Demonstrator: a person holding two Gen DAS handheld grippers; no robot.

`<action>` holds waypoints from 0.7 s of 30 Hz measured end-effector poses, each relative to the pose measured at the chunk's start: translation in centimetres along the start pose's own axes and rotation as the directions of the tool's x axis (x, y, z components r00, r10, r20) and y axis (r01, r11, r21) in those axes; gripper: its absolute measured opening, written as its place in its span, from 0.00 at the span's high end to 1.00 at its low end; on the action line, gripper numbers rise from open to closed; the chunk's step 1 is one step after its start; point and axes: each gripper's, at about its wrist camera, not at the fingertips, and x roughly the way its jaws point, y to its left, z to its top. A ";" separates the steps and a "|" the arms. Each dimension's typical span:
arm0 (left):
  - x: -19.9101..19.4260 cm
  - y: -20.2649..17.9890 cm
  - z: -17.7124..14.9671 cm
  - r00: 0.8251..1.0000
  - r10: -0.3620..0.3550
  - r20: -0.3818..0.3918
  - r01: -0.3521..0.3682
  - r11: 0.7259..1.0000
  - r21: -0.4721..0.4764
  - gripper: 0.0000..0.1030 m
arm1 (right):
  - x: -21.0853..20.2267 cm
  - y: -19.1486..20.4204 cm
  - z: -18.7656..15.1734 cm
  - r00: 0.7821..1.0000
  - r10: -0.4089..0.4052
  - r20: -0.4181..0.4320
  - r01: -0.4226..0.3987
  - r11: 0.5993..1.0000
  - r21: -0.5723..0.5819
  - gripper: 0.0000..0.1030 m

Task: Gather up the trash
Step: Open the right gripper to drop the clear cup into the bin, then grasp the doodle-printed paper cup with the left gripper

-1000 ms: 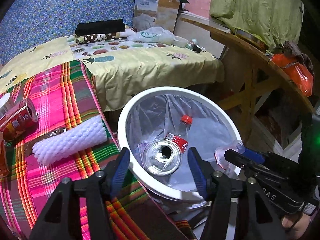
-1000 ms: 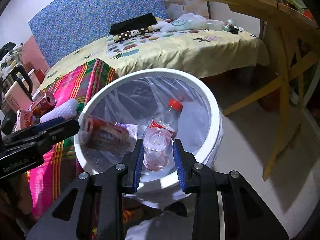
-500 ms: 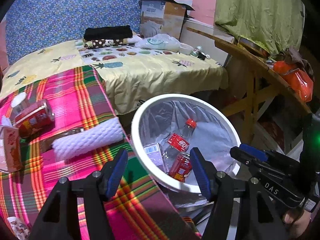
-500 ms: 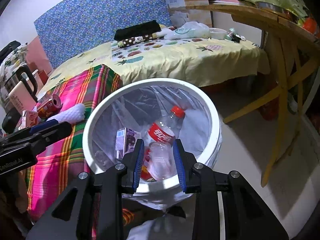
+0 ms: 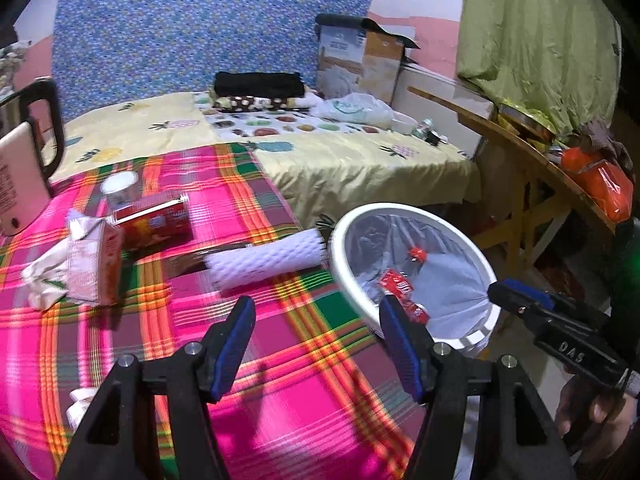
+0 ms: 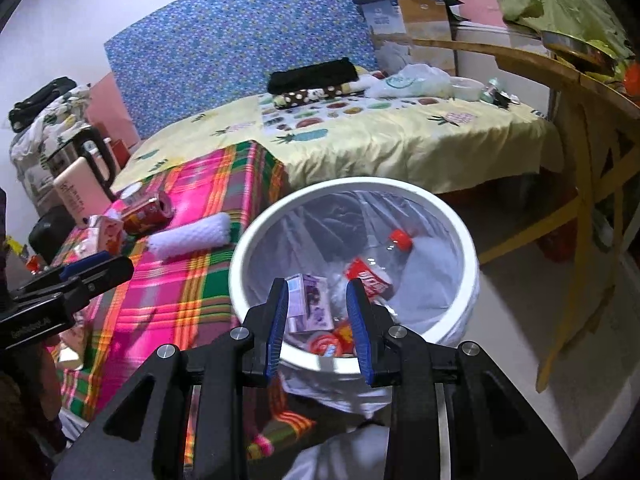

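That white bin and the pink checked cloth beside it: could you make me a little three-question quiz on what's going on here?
1. True or false: the left gripper is holding a piece of trash.
2. Which lies inside the white bin? A) white foam sleeve B) bottle with a red cap C) pink kettle
3. Fill in: the red can lies on the ____ cloth.

Key: 1 false, its jaws are open and empty. 2 B, the bottle with a red cap. 3 pink plaid cloth, near the white foam sleeve.
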 end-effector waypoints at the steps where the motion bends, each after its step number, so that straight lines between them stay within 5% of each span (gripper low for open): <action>1: -0.2 0.4 -0.1 1.000 0.008 0.002 -0.008 1.000 -0.008 0.36 | 0.0 0.3 0.0 1.000 0.009 0.001 -0.009 1.000 0.000 0.70; 8: -1.9 3.5 -1.6 0.995 0.096 0.011 -0.095 0.993 -0.062 0.36 | 0.0 2.6 -0.2 0.997 0.079 -0.004 -0.079 0.996 -0.031 0.66; 11: -2.7 4.7 -2.2 0.991 0.135 0.014 -0.134 0.988 -0.082 0.36 | 0.0 3.5 -0.4 0.994 0.107 -0.012 -0.108 0.993 -0.048 0.39; 21: -5.7 8.5 -5.3 0.971 0.241 0.000 -0.238 0.957 -0.167 0.36 | 0.0 6.0 -1.0 0.982 0.186 -0.040 -0.189 0.978 -0.092 0.39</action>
